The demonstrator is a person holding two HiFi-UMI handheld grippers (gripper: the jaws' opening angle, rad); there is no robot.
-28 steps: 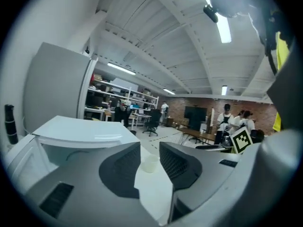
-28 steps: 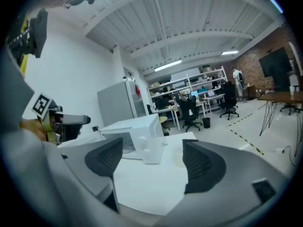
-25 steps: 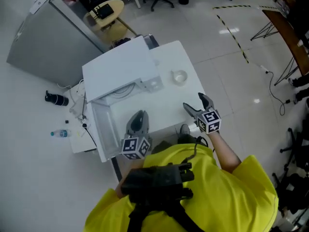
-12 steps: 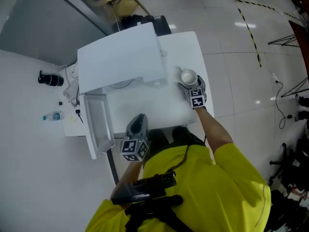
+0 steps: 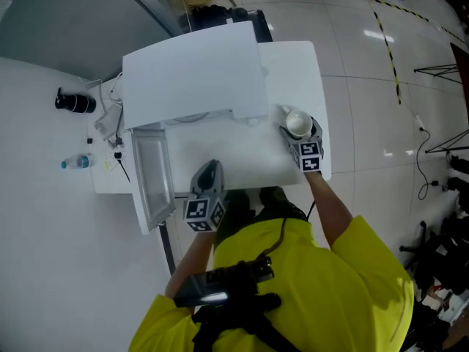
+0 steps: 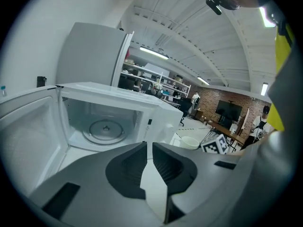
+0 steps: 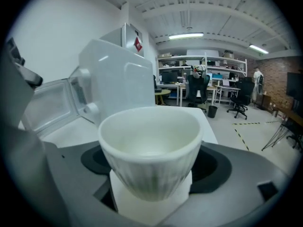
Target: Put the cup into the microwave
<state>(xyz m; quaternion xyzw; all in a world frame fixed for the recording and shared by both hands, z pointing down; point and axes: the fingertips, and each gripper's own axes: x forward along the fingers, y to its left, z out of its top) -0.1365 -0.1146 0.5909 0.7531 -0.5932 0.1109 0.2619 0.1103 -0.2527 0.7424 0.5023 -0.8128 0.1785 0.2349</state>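
A white ribbed cup [image 5: 297, 122] stands on the white table [image 5: 300, 64], just right of the white microwave [image 5: 194, 72]. The microwave door [image 5: 150, 182] hangs wide open to the left, and the glass turntable [image 6: 104, 129] inside is bare. My right gripper [image 5: 299, 132] reaches around the cup [image 7: 150, 150]; its jaws are closing, one on each side, with a little room still showing. In front of the open cavity, my left gripper [image 5: 210, 167] hangs with its jaws almost together and nothing between them [image 6: 147, 145]. The cup [image 6: 191, 142] also shows in the left gripper view.
The table's right edge runs close behind the cup. On the floor to the left lie a plastic bottle [image 5: 75, 163] and a dark object [image 5: 73, 102]. The open door stands out past the table's front left corner.
My right gripper swung forward and down from the table's front edge to the cup, which now sits between its jaws. The left gripper sank a little and its jaws drew together.
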